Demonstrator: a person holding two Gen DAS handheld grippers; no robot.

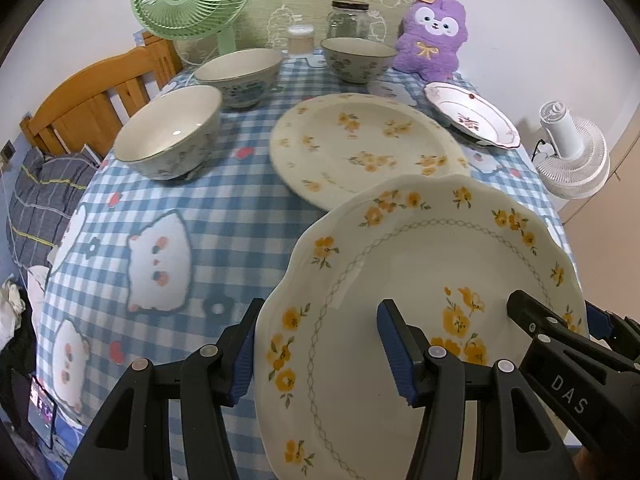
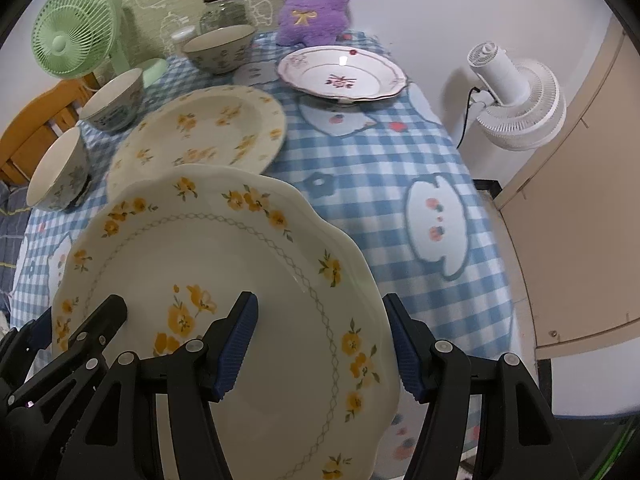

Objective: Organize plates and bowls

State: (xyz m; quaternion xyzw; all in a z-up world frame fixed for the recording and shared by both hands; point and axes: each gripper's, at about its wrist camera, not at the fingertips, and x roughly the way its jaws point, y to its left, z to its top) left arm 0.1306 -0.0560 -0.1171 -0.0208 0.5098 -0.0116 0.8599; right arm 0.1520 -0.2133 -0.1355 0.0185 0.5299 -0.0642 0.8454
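Left wrist view: my left gripper clamps the left rim of the scalloped plate, one pad under the edge, the other on the upper face. The plate is lifted clear of the checked tablecloth. My right gripper grips the opposite rim. Beyond the held plate, a yellow-flowered plate lies flat on the cloth. Three bowls stand behind and to the left: near bowl, middle bowl, far bowl. A pink-flowered plate lies at far right.

Right wrist view: my right gripper straddles the right rim of the scalloped plate, pads closed on it. The left gripper holds the other side. The yellow-flowered plate sits just beyond; the pink-flowered plate lies farther back, near a purple plush toy.
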